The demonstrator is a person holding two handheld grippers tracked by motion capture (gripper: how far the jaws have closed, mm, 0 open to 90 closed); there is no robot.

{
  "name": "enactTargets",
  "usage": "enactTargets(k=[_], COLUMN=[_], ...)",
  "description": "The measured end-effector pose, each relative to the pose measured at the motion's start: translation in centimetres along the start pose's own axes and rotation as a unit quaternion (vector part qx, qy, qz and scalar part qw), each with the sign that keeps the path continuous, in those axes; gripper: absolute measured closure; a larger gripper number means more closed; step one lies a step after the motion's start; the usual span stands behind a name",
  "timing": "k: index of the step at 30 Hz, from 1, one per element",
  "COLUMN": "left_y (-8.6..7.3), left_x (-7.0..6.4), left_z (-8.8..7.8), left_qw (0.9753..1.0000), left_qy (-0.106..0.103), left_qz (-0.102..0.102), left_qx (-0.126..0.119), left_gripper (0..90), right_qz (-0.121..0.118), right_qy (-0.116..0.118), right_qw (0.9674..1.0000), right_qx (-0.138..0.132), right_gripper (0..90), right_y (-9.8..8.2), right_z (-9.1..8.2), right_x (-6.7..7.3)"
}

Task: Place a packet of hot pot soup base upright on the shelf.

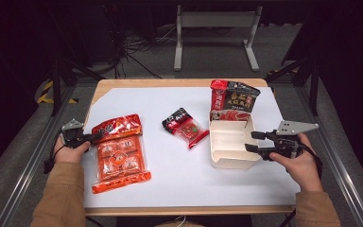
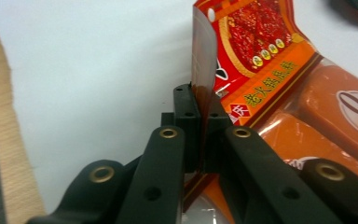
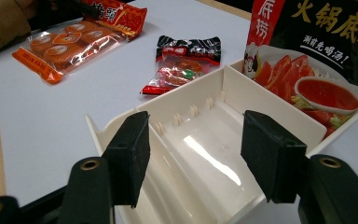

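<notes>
A flat orange packet (image 1: pixel 120 151) of several round pieces lies at the left of the white sheet. My left gripper (image 1: pixel 94 137) is shut on its upper left corner; in the left gripper view the pinched edge of the orange packet (image 2: pixel 270 60) stands up between the closed pads of the left gripper (image 2: pixel 201 100). A white divided box (image 1: pixel 231 163) sits at the right. My right gripper (image 1: pixel 255 142) is open at its right side. In the right gripper view the right gripper (image 3: pixel 196 154) straddles the box's near rim (image 3: pixel 177 116) without pressing on it.
A black-and-red sauce packet (image 1: pixel 234 101) leans upright in the box's far compartment. A small red-and-black snack packet (image 1: pixel 185 126) lies mid-table. The wooden table edge (image 1: pixel 179 210) borders the white sheet (image 1: pixel 179 179). A metal frame (image 1: pixel 215 21) stands on the floor beyond.
</notes>
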State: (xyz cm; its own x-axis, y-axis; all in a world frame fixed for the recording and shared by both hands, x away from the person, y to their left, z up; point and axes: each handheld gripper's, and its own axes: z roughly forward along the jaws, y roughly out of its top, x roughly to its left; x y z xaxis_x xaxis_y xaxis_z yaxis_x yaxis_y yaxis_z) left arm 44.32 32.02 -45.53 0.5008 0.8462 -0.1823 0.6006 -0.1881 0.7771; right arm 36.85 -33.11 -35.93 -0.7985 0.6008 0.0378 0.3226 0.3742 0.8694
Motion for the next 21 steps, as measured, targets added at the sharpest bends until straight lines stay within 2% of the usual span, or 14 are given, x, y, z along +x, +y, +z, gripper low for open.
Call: enactTargets(k=[6, 10, 21], left_y=[0.5, 0.8, 2.6], left_x=[-0.1, -0.3, -1.4], left_z=[-1.0, -1.5, -4.8], left_qw=[0.9997, 0.9998, 0.9988], left_qy=[-0.009, -0.011, -0.016], left_qz=[-0.014, -0.011, -0.002], left_qx=[-0.016, -0.015, -0.046], left_gripper=[89.7, 89.7, 89.8], right_qz=[-0.005, -0.009, -0.013], right_qy=[-0.006, -0.004, 0.000], right_qw=[1.0000, 0.9999, 0.9999], right_qx=[-0.001, -0.002, -0.011], right_gripper=[45.6, 46.2, 47.8], right_y=[0.4, 0.6, 1.2], right_z=[-0.2, -0.2, -0.5], right_x=[0.3, 0.5, 0.9])
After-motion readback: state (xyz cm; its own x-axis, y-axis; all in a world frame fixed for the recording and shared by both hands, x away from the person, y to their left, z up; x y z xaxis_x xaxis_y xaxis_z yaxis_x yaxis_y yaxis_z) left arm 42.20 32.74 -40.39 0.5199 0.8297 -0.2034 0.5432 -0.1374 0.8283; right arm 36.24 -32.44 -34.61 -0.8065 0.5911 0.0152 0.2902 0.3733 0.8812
